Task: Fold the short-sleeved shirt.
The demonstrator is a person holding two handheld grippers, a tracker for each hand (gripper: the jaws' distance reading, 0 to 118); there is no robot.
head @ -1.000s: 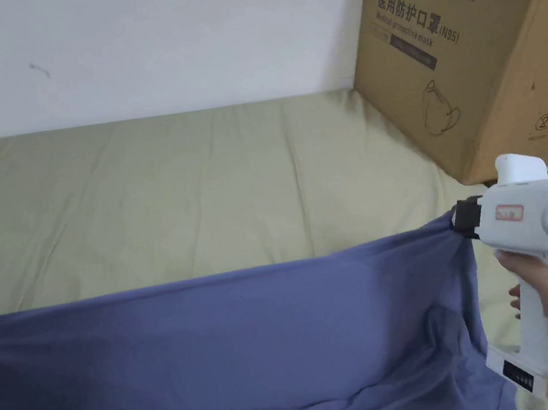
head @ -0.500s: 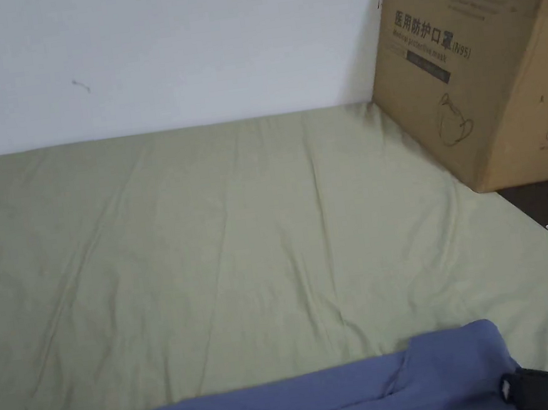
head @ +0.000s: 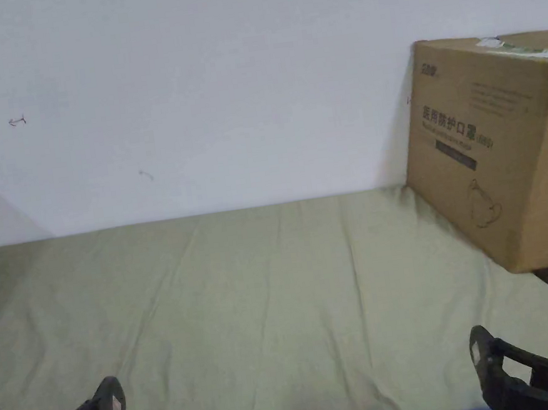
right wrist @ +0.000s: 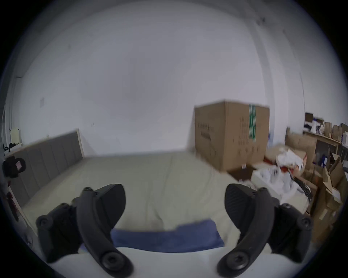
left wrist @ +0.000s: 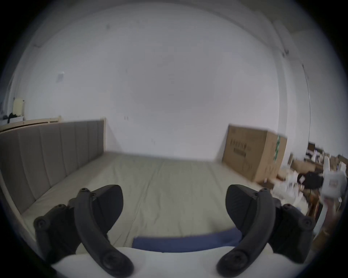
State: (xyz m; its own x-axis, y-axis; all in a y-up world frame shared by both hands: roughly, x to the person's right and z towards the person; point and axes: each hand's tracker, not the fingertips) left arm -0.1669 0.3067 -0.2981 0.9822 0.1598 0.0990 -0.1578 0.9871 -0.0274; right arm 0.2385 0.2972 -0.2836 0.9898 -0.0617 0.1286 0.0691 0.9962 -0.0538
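Both the left gripper (left wrist: 174,202) and right gripper (right wrist: 175,201) are gaping empty, each body hiding most of the shirt (right wrist: 165,238) lying below.

The olive-green bed sheet (head: 267,304) across the middle of the head view is matt woven cloth, softly creased. At right, the brown cardboard box (head: 499,154) looks dull and papery, with glossy tape on top. The grey headboard (left wrist: 47,150), left in the left gripper view, is padded, channelled fabric. The white wall (head: 219,83) is flat matt paint.
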